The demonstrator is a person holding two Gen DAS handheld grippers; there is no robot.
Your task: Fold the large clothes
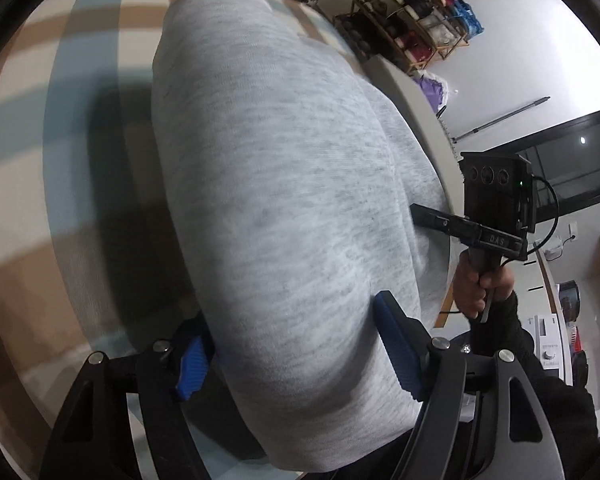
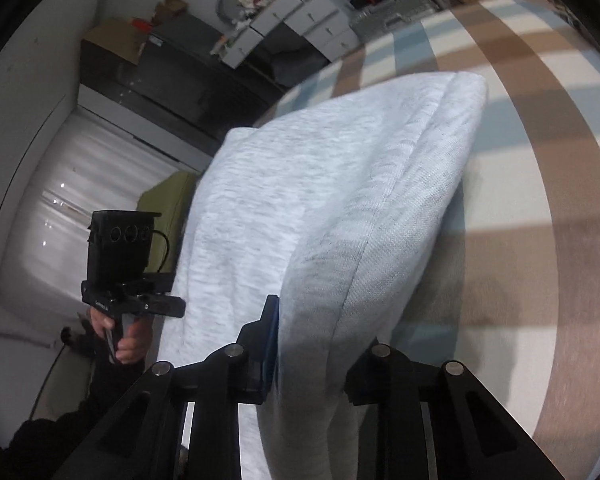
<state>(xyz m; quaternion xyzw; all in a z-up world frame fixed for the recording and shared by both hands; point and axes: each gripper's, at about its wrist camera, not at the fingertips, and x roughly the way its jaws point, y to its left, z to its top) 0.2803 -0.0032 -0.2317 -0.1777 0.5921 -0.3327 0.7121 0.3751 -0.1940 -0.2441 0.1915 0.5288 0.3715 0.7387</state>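
**laundrybot_fan:** Sweatshirt (image 1: 268, 200) update: grey marl garment lies in a thick folded bundle on the checked bedcover (image 1: 60, 128), tan, pale blue and cream squares. Both grippers are at its near end.

**umi_tinkerer:** What are the jaws doing?

**laundrybot_fan:** Left gripper (image 1: 296, 356) has its blue pads (image 1: 396, 352) wide, with a fat roll of fabric between them; whether they actually pinch it, I can't tell. Right gripper (image 2: 312, 356) is much narrower, clamped on a fold of the same cloth, fabric bunching around one blue pad (image 2: 271, 344).

**umi_tinkerer:** Hands?

**laundrybot_fan:** Each wrist view catches the other hand (image 1: 480, 284) gripping a black handle, dark sleeve (image 1: 540, 360) behind. Shelving (image 1: 412, 20) sits against the far wall.
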